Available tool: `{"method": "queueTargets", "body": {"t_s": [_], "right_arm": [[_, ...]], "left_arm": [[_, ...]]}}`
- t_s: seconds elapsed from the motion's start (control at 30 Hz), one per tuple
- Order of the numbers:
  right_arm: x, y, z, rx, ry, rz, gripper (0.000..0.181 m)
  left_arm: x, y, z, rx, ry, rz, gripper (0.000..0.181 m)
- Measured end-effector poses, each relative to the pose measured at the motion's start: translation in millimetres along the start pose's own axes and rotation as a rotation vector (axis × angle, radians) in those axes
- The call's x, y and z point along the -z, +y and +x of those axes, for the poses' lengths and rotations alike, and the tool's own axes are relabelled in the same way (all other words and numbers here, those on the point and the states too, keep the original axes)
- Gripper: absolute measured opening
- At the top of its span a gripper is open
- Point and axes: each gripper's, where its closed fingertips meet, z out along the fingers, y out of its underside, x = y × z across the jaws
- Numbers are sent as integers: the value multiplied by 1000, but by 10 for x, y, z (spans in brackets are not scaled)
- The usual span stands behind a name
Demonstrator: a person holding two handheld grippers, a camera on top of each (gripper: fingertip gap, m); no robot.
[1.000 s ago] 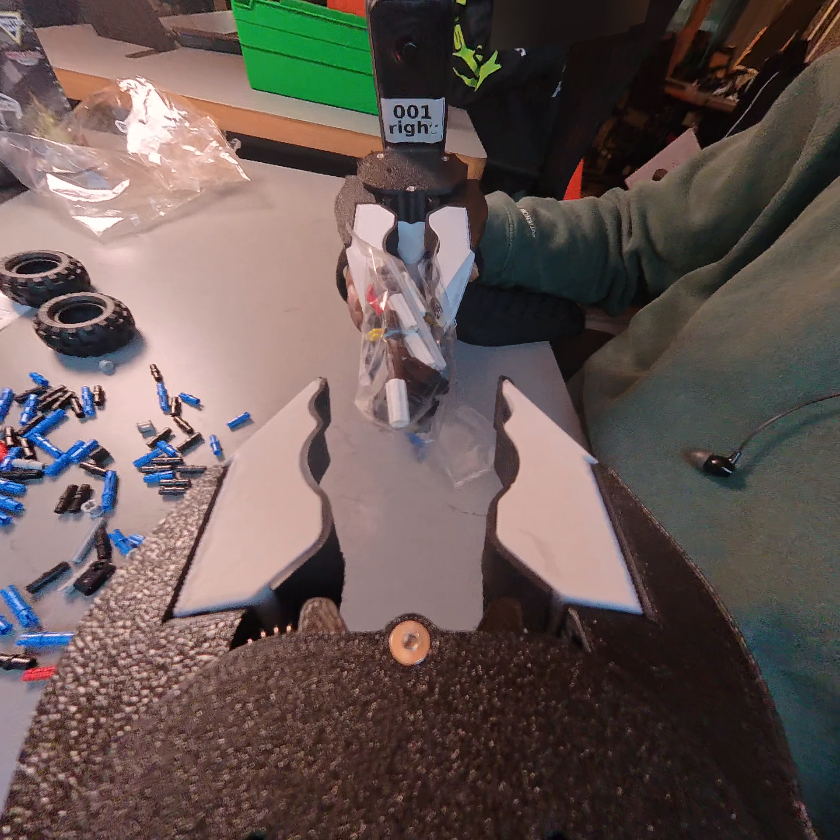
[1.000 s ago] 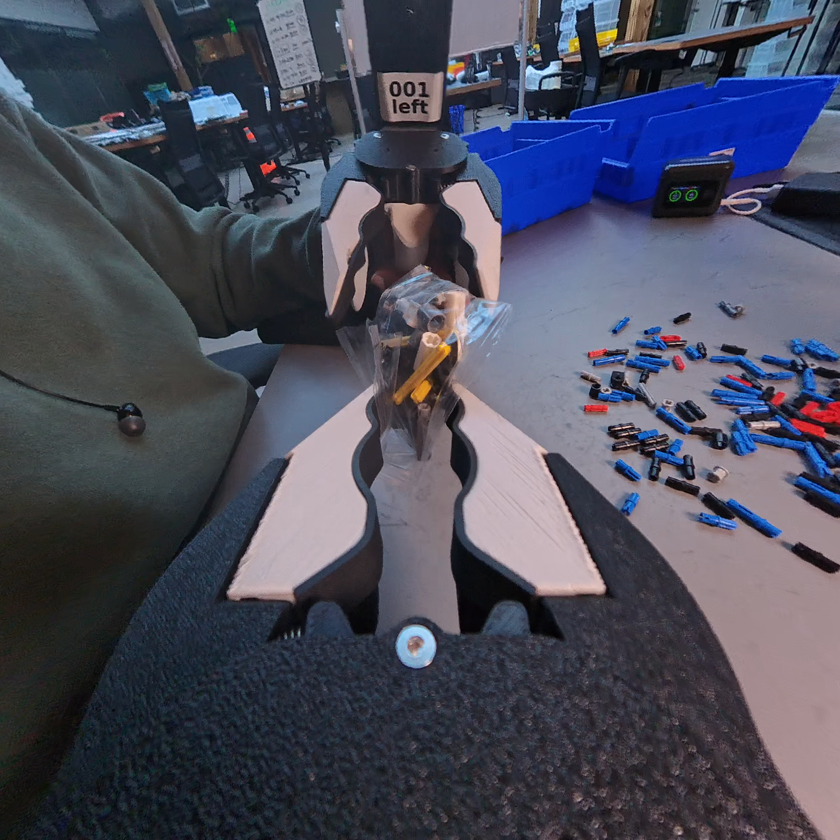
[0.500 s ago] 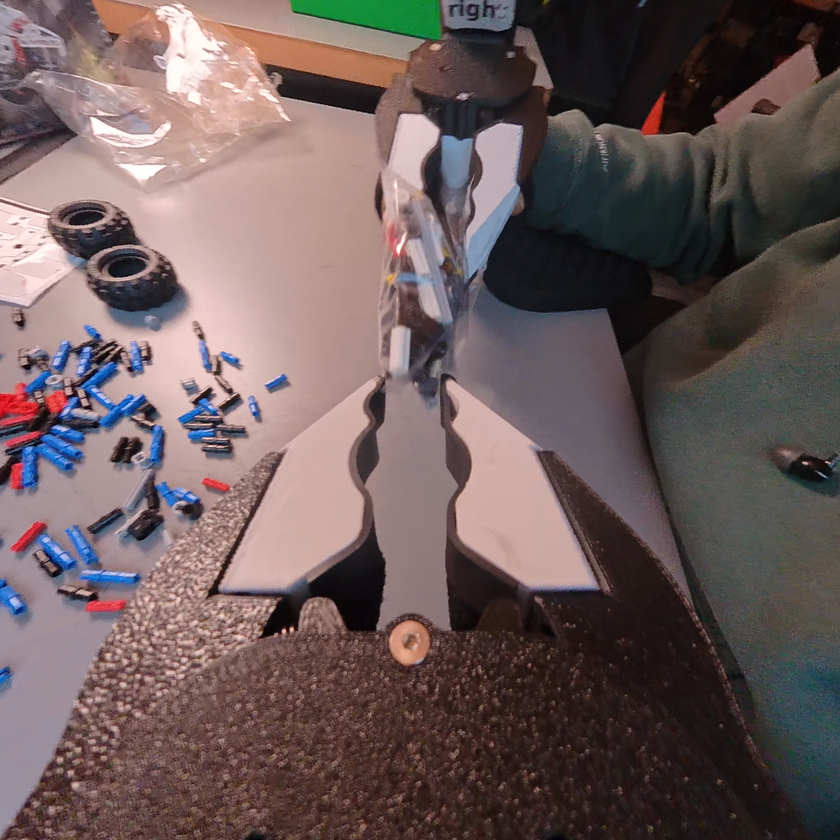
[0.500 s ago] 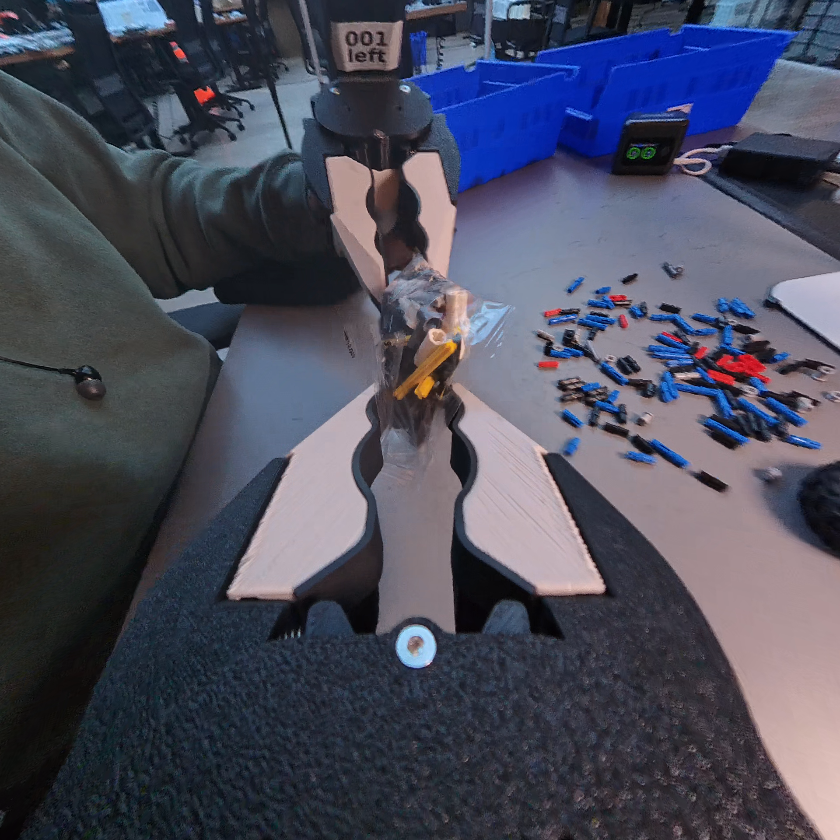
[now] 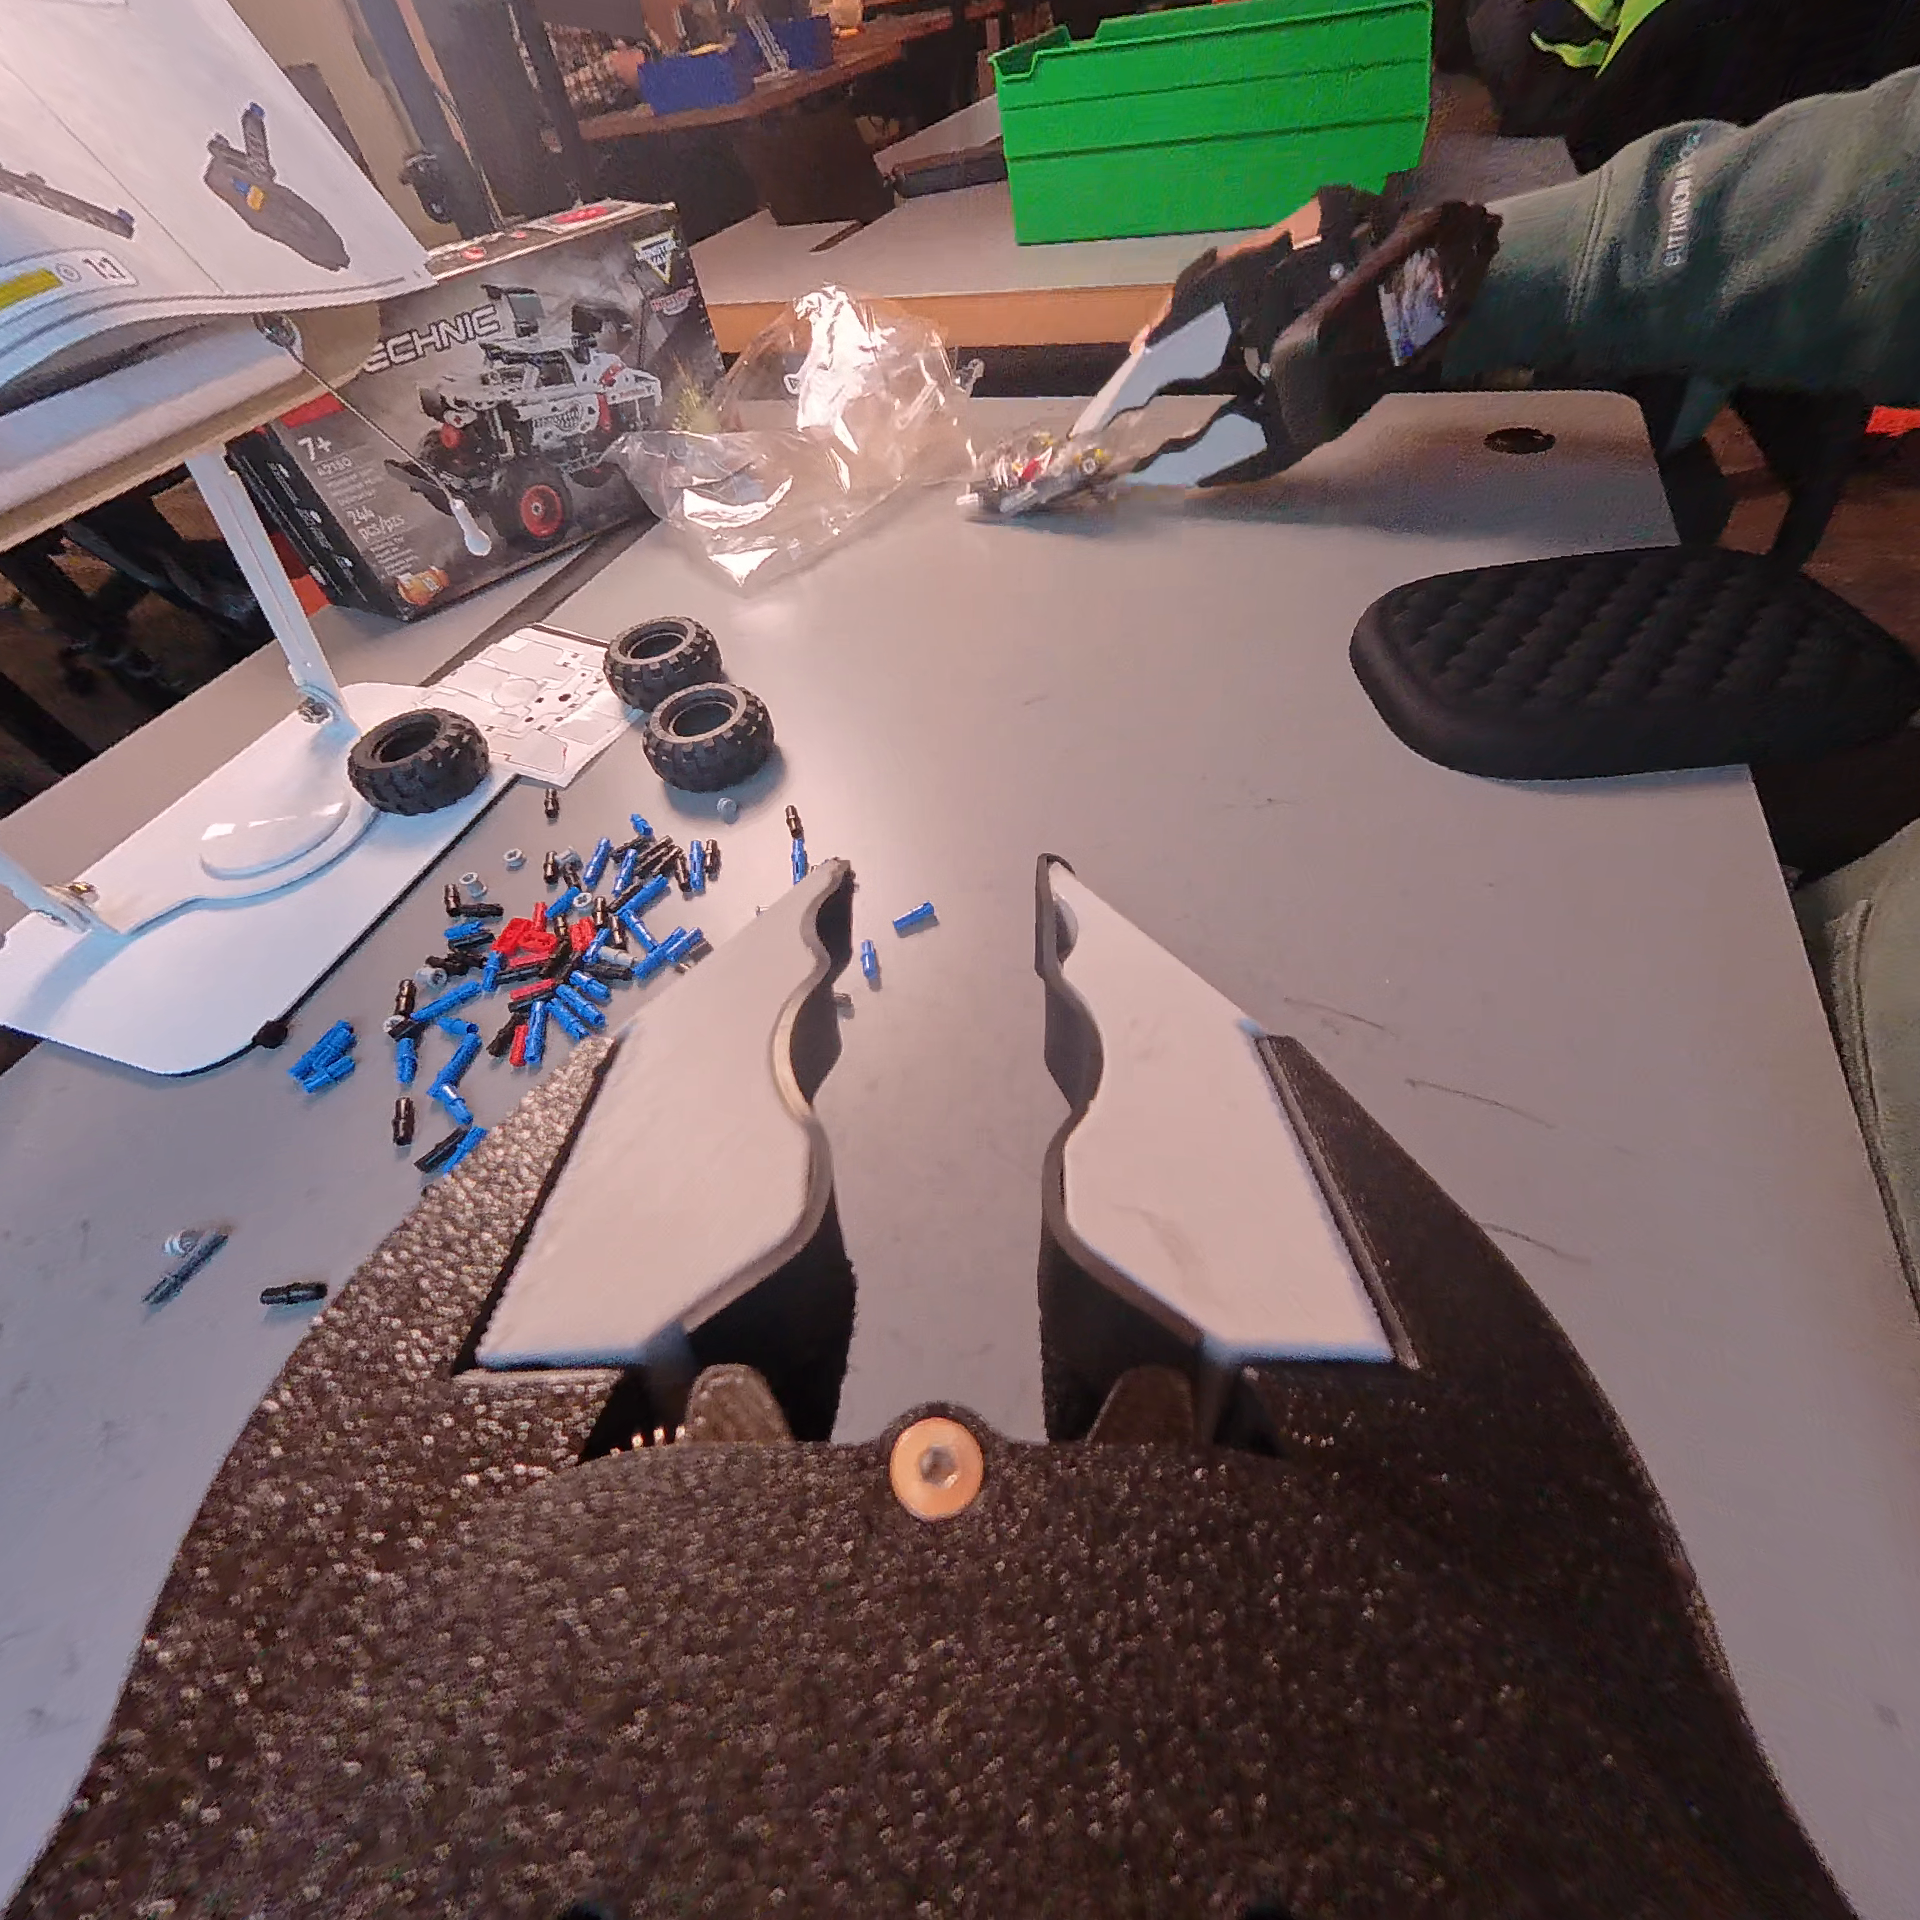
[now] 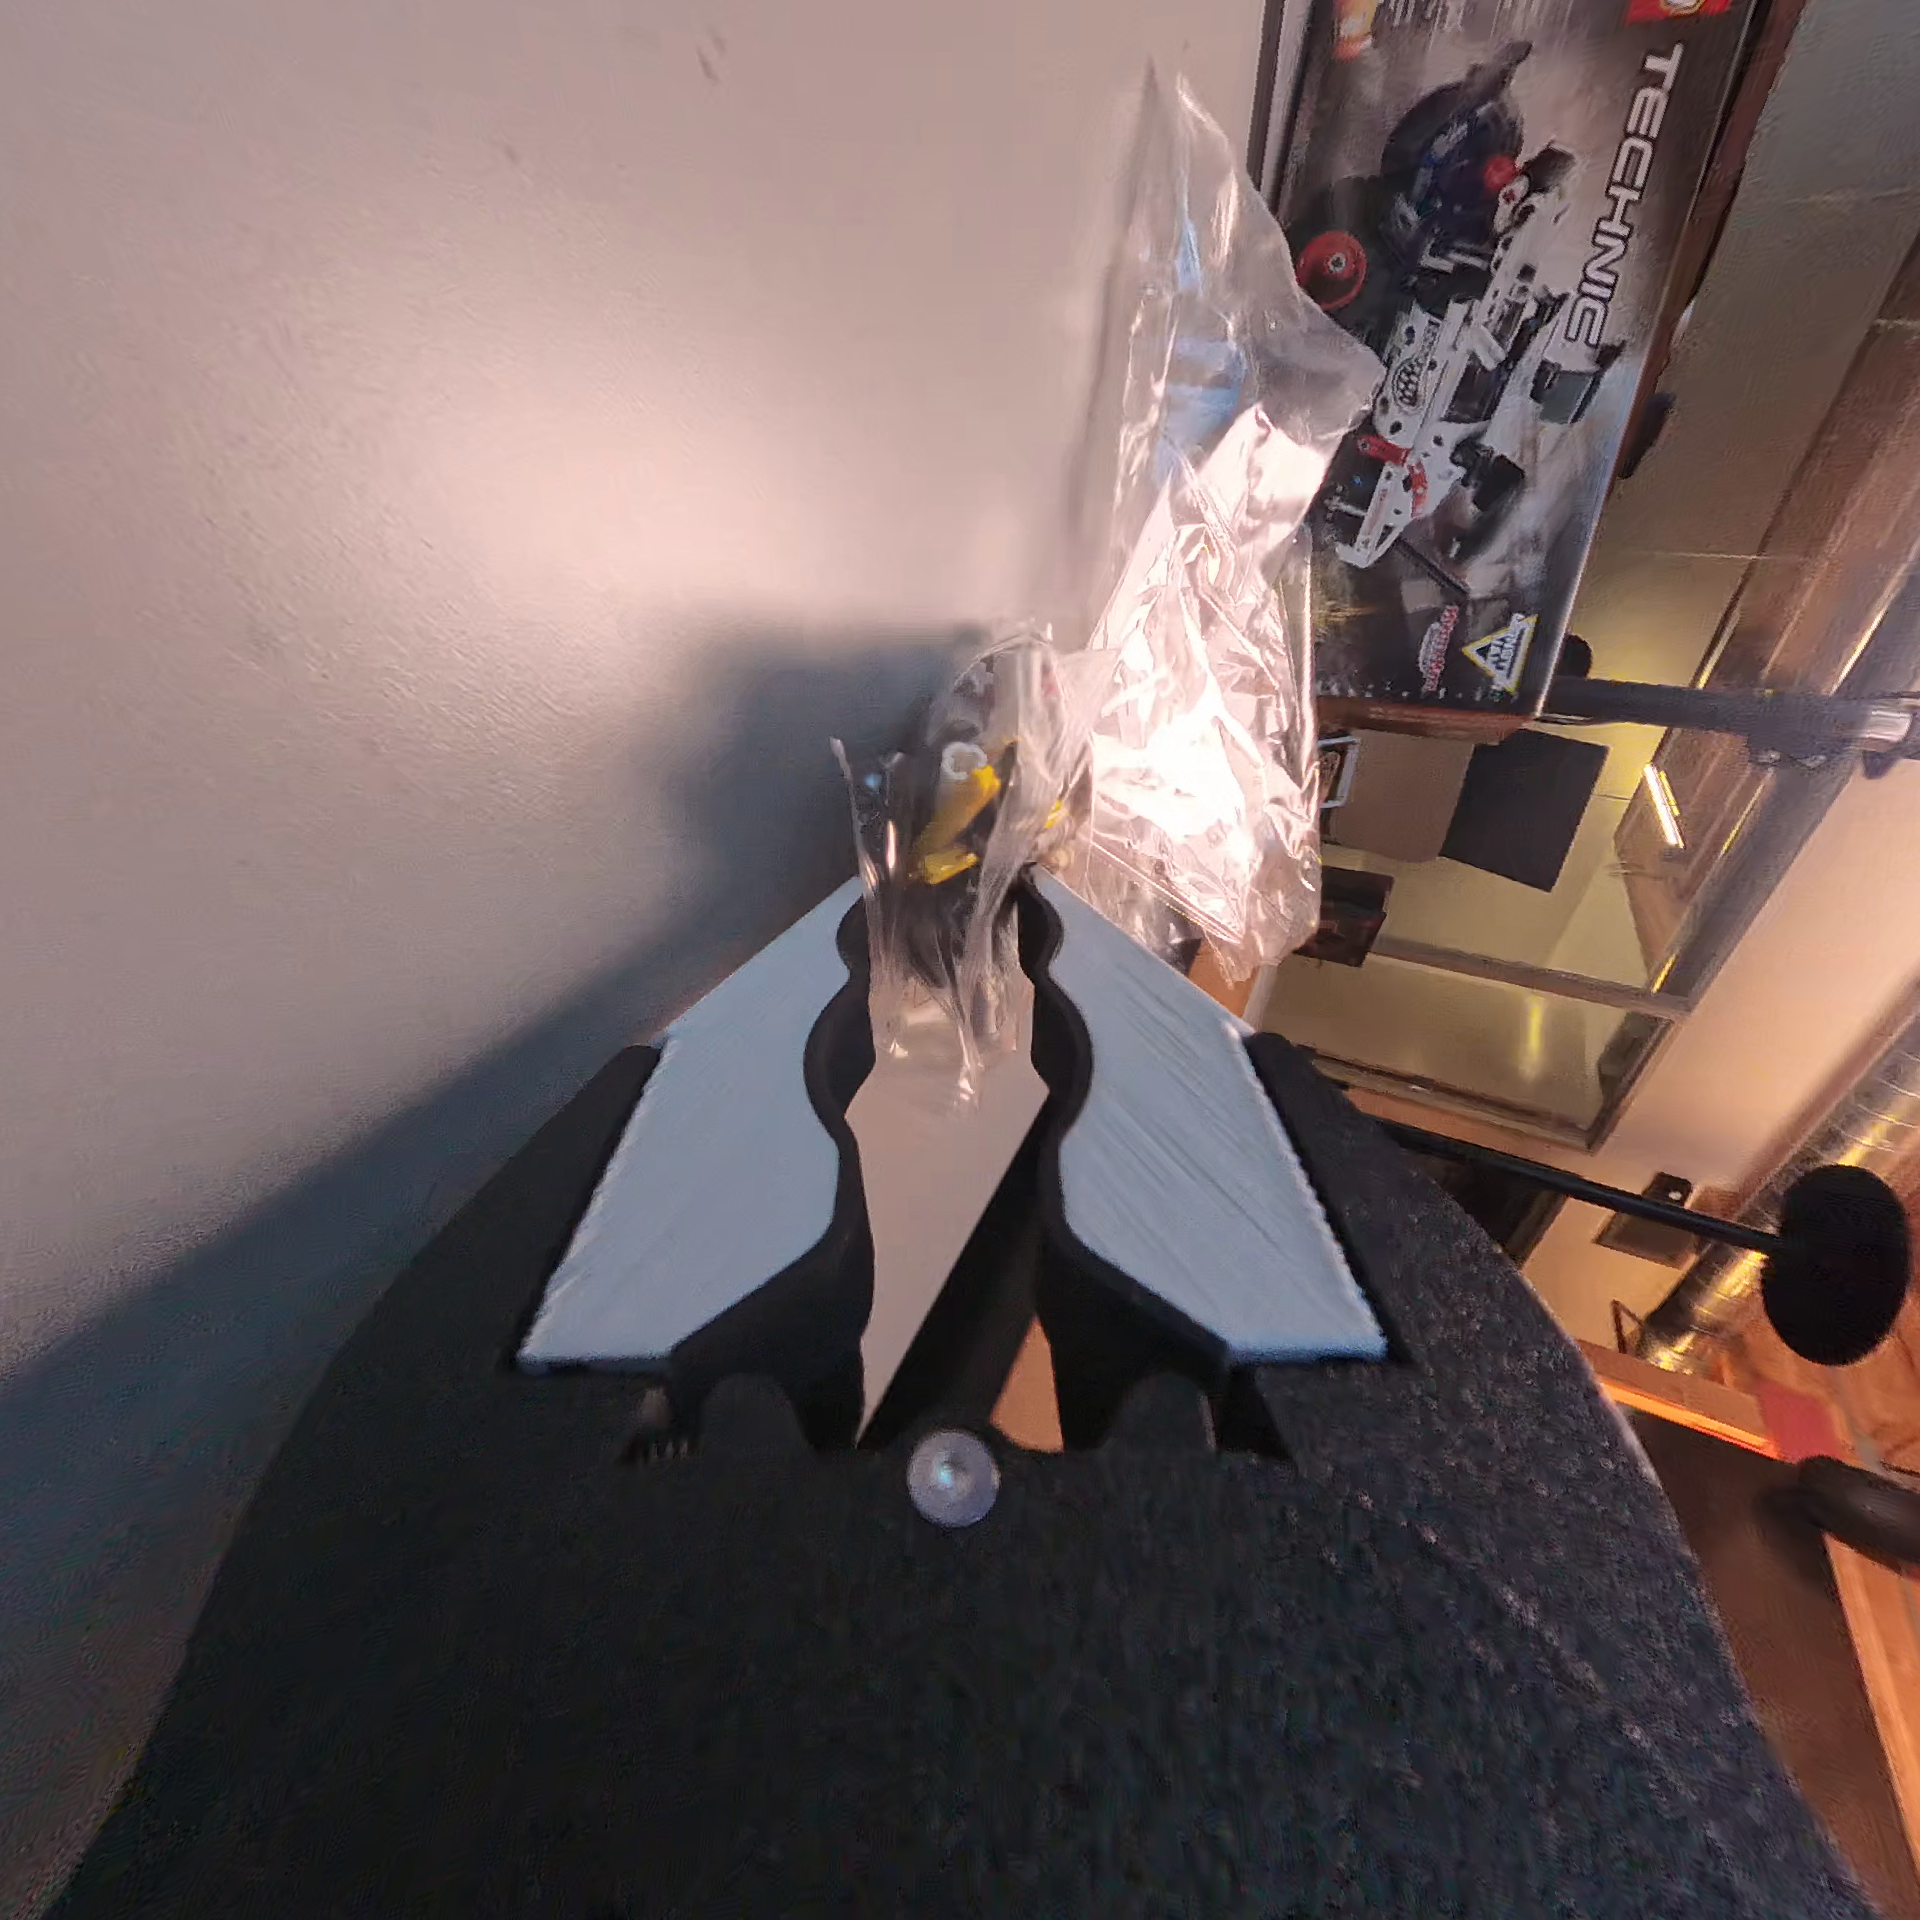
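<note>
Over the grey surface (image 5: pixel 1195 727), in the left wrist view, the left gripper (image 5: pixel 940 878) hangs with its fingers spread apart and nothing between them. Just left of its fingertips lies a scatter of small blue, black and red pins (image 5: pixel 551 956), with three black tyres (image 5: pixel 707 722) beyond them beside a white stand base (image 5: pixel 156 914). A toy box (image 5: pixel 488 405) stands at the far left edge, and an empty clear bag (image 5: pixel 821 436) lies crumpled next to it. At the far right, the right gripper (image 5: pixel 1127 442) reaches in from a green sleeve (image 5: pixel 1714 229), its tips around a small bag of parts (image 5: pixel 1039 478) that rests on the surface just beside the empty bag.

In the right wrist view, rolled sideways, the right gripper (image 6: pixel 945 894) is closed most of the way, pinching the small bag of parts (image 6: pixel 956 831) at its tips. The bag lies against the surface (image 6: pixel 468 416). The empty clear bag (image 6: pixel 1205 540) is right behind it, and the toy box (image 6: pixel 1507 343) lies beyond.
</note>
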Motion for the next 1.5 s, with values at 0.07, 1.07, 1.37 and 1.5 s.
{"method": "queueTargets", "body": {"t_s": [0.07, 1.07, 1.37, 1.5], "right_arm": [[21, -86, -71, -87, -74, 35, 26], [439, -357, 95, -667, -334, 190, 43], [721, -1100, 1057, -999, -35, 507, 0], [341, -870, 1339, -1070, 55, 416, 3]], "left_arm": [[-4, 16, -16, 18, 4, 0, 34], [-49, 76, -1, 86, 10, -5, 40], [40, 22, -248, 149, -82, 67, 43], [96, 20, -310, 158, -105, 80, 43]]}}
